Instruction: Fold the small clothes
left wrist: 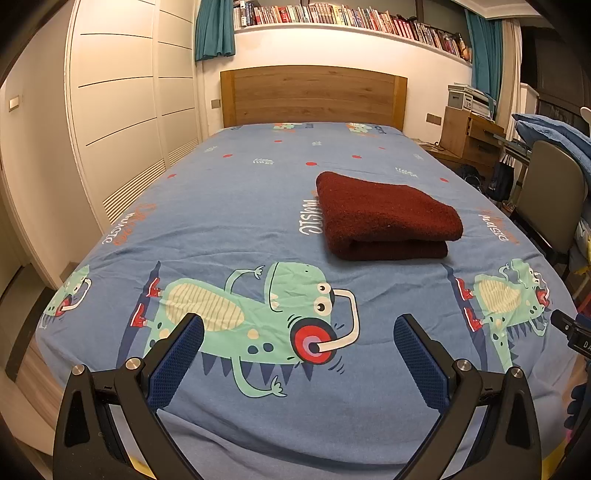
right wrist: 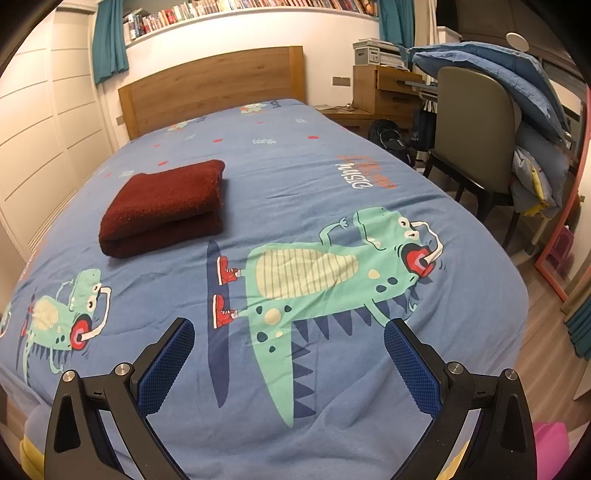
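A dark red knitted garment (left wrist: 384,218) lies folded into a thick rectangle on the blue dinosaur-print bed sheet (left wrist: 258,206). It also shows in the right wrist view (right wrist: 166,206), left of centre. My left gripper (left wrist: 298,334) is open and empty, held above the near part of the bed, well short of the garment. My right gripper (right wrist: 289,338) is open and empty too, above the near part of the bed and to the right of the garment. Part of the right gripper shows at the right edge of the left wrist view (left wrist: 572,330).
A wooden headboard (left wrist: 314,94) stands at the far end. White wardrobe doors (left wrist: 122,122) line the left side. A chair (right wrist: 476,122) with piled blue bedding (right wrist: 495,70) and a wooden desk (right wrist: 384,88) stand right of the bed. A bookshelf (left wrist: 351,18) runs above.
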`<state>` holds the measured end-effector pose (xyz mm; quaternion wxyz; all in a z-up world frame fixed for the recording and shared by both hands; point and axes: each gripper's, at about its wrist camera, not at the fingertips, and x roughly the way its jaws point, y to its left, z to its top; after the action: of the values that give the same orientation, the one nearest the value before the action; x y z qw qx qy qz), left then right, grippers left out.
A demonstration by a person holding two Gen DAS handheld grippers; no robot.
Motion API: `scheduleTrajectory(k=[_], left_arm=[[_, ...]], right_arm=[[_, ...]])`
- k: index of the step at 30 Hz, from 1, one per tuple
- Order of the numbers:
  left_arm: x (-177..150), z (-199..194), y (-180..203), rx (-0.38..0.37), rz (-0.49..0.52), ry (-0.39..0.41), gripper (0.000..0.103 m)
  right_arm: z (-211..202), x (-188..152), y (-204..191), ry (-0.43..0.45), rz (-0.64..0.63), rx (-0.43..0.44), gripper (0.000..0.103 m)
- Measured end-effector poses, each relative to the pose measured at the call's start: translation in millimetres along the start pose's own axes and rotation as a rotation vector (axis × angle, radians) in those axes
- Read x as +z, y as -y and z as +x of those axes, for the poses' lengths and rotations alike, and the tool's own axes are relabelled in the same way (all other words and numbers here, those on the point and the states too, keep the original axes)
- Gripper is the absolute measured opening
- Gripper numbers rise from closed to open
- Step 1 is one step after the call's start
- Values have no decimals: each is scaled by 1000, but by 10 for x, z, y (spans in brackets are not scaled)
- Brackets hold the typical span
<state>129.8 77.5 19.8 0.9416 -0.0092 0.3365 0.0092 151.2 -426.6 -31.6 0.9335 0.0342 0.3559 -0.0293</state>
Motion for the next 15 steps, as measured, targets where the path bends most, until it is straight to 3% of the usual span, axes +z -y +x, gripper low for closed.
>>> scheduleTrajectory(k=[15], left_arm=[[-5, 1, 5, -2, -1, -2, 101]], right_arm=[[13, 2, 14, -2, 2, -2, 103]])
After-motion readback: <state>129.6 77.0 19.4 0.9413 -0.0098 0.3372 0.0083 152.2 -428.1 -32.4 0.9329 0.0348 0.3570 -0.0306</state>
